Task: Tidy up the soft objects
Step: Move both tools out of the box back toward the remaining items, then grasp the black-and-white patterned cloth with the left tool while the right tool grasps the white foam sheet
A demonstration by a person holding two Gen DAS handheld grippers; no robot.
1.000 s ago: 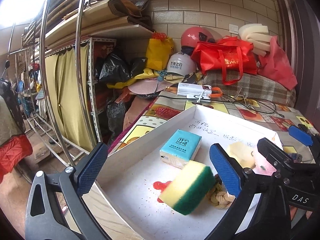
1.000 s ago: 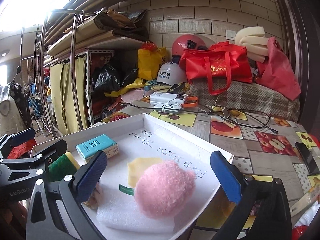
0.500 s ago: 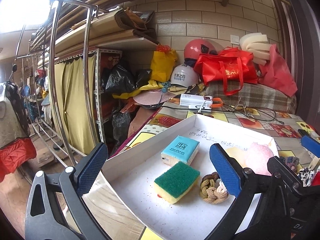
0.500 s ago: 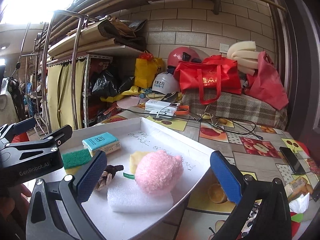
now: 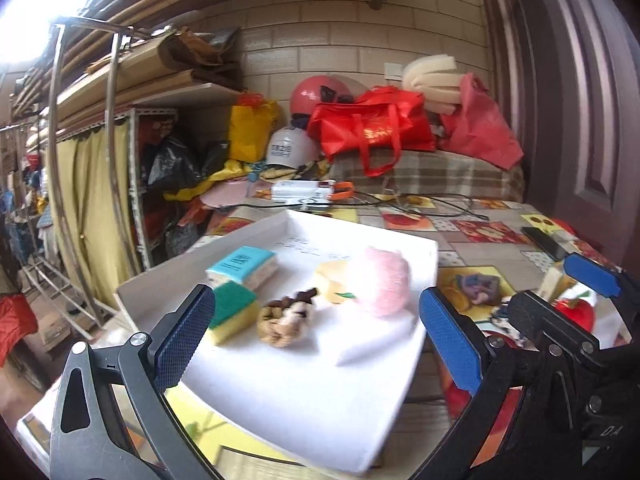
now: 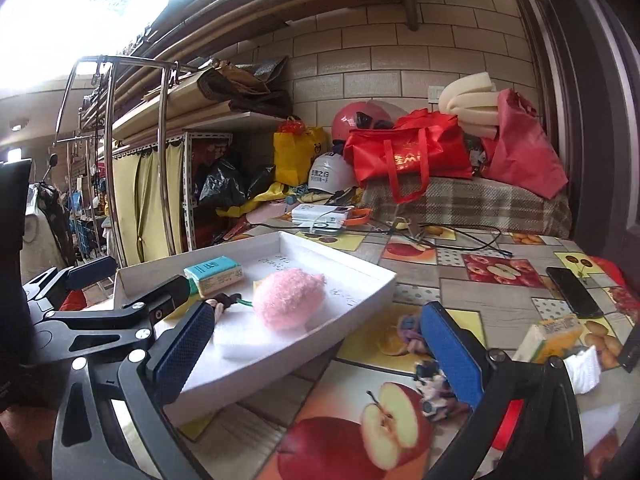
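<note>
My left gripper fingers are spread wide w/ nothing between them; same for my right gripper, wide apart and empty.

Going L to R from the left fingers: the white tray sits ahead and below them. Just past the left pad is the green-yellow sponge, w/ the teal tissue pack behind it. Between the pads lies the knotted rope, then a pale yellow piece touching the pink fluffy ball, which rests on a white foam block.

Right side: by my right pad, outside the tray on the fruit-print tablecloth, lie a purple-blue yarn clump and a small mixed-colour soft bit, partly hidden by the pad. Further right, an orange tissue pack and a white cloth.

My read: mid-task, between picks – five or six things are in the tray, a few loose ones left. Next I'd guess the right gripper drops over the yarn clump, pads either side, pinches gently, lifts over the tray rim.
</note>
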